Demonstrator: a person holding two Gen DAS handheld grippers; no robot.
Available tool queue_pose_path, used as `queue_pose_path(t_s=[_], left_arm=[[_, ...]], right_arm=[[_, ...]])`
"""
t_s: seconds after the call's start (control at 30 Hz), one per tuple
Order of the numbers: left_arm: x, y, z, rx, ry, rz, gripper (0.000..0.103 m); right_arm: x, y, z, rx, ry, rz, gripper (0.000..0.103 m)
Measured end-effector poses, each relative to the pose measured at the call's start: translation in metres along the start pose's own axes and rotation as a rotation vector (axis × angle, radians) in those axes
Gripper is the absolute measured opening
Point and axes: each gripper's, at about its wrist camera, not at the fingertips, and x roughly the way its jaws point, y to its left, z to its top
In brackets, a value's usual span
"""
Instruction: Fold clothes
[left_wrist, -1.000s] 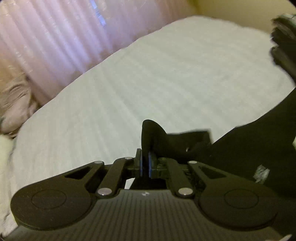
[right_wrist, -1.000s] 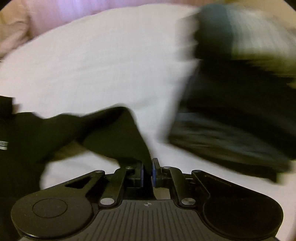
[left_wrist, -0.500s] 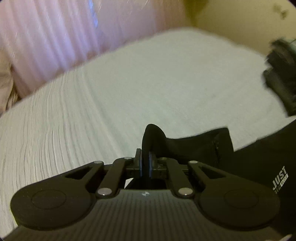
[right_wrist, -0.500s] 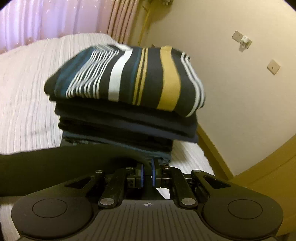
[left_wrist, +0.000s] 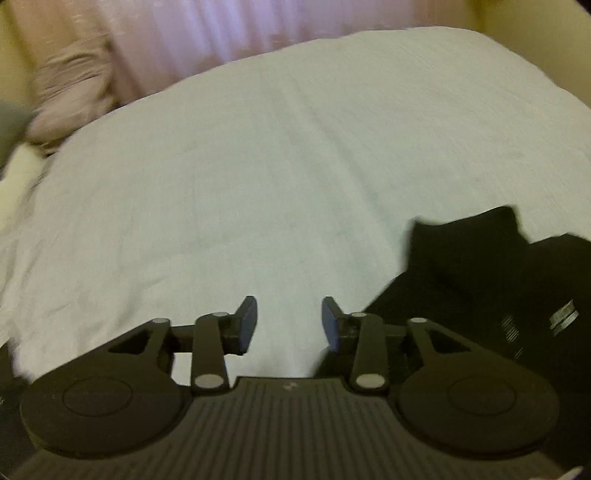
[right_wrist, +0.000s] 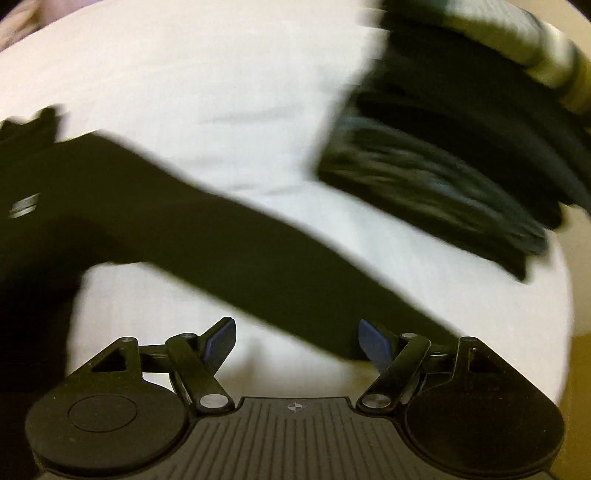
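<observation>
A wide bed with a white ribbed cover (left_wrist: 258, 177) fills the room before pale pink curtains (left_wrist: 229, 33). The black long-sleeved garment (right_wrist: 155, 229) lies flat along its near edge; a stack of folded dark clothes (right_wrist: 461, 155) occupies the right side. Left hand-held gripper (left_wrist: 289, 325) and right hand-held gripper (right_wrist: 297, 345) are spreading apart, nothing pinched.

White ribbed bedspread (left_wrist: 280, 177) filling most of the left wrist view, blurred by motion. Beyond its far edge, pale pink curtains (left_wrist: 229, 33) across the top. Off the bedspread's far left corner, a crumpled pinkish-beige cloth (left_wrist: 70, 92), soft and indistinct. Past the bedspread's far right corner, a sliver of yellowish wall (left_wrist: 524, 22).
</observation>
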Motion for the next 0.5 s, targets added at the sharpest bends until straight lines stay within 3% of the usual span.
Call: queue_pose_path(t_s=[0.1,0.23,0.33,0.43,0.5], left_arm=[[-0.029,0.049,-0.042,-0.001,0.042,0.096,0.040],[-0.056,0.100,-0.114,-0.027,0.159,0.231,0.046],[-0.069,0.125,-0.167,-0.017,0.221,0.276,0.048],[-0.075,0.142,-0.205,-0.029,0.227,0.305,0.048],[-0.074,0.141,-0.223,0.066,0.202,0.336,0.048]], right_arm=[[-0.002,0.048,0.002,-0.061,-0.024,0.092,0.076],[-0.006,0.109,0.011,-0.130,-0.040,0.180,0.076],[-0.011,0.153,0.016,-0.169,-0.046,0.234,0.076],[-0.013,0.194,0.018,-0.219,-0.054,0.259,0.076],[-0.017,0.218,0.017,-0.246,-0.053,0.266,0.076]])
